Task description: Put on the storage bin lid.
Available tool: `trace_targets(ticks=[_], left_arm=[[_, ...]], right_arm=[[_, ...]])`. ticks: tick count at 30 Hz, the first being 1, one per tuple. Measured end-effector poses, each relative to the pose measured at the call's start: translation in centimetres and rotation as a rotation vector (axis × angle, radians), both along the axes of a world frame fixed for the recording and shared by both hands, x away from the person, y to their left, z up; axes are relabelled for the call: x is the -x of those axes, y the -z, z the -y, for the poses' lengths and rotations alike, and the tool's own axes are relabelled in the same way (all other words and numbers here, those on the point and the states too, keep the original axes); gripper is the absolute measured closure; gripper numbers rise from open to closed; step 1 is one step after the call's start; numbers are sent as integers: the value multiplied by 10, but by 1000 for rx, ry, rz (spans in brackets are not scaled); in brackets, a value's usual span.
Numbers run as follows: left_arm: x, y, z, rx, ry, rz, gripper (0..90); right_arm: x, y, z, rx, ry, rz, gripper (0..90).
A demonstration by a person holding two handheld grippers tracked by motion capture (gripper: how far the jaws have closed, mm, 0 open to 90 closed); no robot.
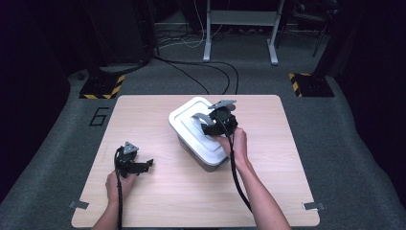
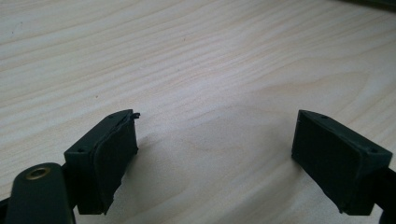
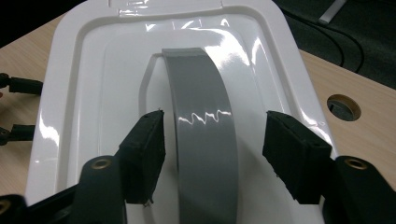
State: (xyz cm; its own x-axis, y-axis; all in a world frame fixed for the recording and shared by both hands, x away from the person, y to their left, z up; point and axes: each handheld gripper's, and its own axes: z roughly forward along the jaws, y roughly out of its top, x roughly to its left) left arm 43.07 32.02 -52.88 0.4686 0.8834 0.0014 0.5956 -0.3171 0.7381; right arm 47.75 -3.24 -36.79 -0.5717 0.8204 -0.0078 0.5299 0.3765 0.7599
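A grey storage box with a glossy white lid point(image 1: 189, 120) stands at the middle of the wooden table point(image 1: 158, 191). A grey arched handle point(image 3: 201, 102) runs along the lid's centre. My right gripper point(image 3: 215, 140) is above the lid, open. Its two black pads point(image 3: 149, 149) stand on either side of the handle with a gap to each, not pressing on it. In the high view the right gripper point(image 1: 208, 127) sits over the lid, held by a hand. My left gripper point(image 1: 148, 164) rests low at the table's front left. In its own view the left gripper point(image 2: 217, 140) is open over bare wood.
A round hole point(image 3: 343, 106) is in the table top beside the box. Tape marks point(image 1: 313, 206) sit at the front corners. Beyond the table lie floor cables point(image 1: 210, 69), a metal frame point(image 1: 239, 28) and black-and-yellow striped bases point(image 1: 103, 86).
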Motion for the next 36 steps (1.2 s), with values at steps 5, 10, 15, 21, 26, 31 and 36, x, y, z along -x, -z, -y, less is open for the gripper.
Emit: trace_targets(ticks=[5, 10, 15, 21, 26, 31, 36], left_arm=[[0, 0, 0, 1, 0, 0, 137], [0, 0, 0, 1, -1, 0, 137], [0, 0, 0, 1, -3, 0, 137], [0, 0, 0, -2, -1, -4, 137], [0, 0, 0, 5, -5, -2, 137], [0, 0, 0, 0, -1, -4, 137], [0, 0, 0, -1, -1, -4, 137]], right_arm=[[5, -4, 8, -16, -5, 8, 206], [9, -10, 17, -22, -24, 9, 135], [15, -15, 29, -28, -42, 12, 91], [28, -15, 51, -20, -37, 10, 40], [42, -13, 74, -28, -6, 7, 32], [55, -10, 97, -29, 26, 16, 30], [66, -5, 119, -25, 67, 20, 30]])
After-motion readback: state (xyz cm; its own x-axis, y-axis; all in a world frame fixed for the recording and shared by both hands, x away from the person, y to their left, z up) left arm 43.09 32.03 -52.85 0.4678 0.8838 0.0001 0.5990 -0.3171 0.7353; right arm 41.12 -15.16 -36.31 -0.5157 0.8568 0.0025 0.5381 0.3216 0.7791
